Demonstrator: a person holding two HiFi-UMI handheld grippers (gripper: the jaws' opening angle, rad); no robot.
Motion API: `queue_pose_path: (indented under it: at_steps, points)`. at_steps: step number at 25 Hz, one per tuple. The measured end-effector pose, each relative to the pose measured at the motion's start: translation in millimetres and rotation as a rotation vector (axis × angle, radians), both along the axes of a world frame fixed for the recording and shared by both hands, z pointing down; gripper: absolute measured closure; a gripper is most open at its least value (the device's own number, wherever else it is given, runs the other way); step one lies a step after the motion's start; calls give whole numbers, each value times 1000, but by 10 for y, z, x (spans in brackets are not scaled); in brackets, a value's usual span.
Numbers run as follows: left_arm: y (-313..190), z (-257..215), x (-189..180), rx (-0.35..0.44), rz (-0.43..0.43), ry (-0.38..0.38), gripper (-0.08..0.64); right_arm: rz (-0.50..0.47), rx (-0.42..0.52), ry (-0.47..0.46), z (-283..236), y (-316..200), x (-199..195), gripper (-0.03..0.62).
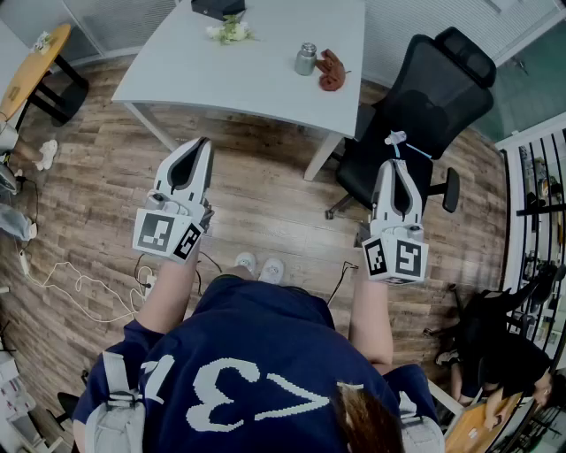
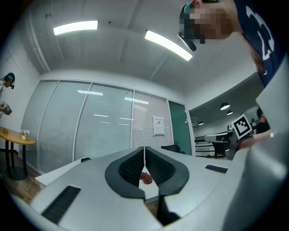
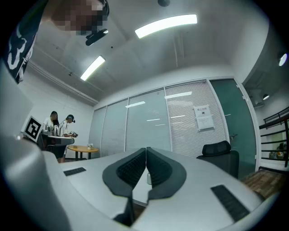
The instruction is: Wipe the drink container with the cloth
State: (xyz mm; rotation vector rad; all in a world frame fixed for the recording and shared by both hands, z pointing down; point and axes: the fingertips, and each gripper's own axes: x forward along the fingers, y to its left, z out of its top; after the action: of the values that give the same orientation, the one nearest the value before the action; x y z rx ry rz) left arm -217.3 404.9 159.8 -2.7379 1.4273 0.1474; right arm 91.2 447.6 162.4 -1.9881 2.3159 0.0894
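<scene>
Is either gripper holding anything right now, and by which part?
Nothing is held. The left gripper and right gripper are shut and empty; the drink container and cloth sit on the table.

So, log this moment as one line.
phase: not started | left gripper: shut, empty | right gripper: shut, empty | drink container beside cloth on table, untouched

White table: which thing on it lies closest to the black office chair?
The reddish-brown cloth, just right of the silver drink container; the white flowers and black box sit farther left.
</scene>
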Motion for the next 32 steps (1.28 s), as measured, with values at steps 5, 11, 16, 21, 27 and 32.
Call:
queue_pose_path:
  at_steps: [5,11,16,21,27,32]
  points:
    - [37,-1,45,4,-2,9,537,-4,8,1,3,57,27,565]
    - [10,14,88,1,-10,0,537,-26,25,-39,6,43,38,565]
    - [-221,101,125,-13,-9,-2,538,-36,-1,-48,115,-156,48,565]
    - [-691,112,164,-14,10,12,537,-32,-9,-47,111,-570,63,565]
    - [-1436,9,202,13,54,17,537,-31,20,-32,-46,-1299,-14,565]
    - [-2105,-30,205,22,105,12,538,-12,35,-50,-112,-1921,-84,564]
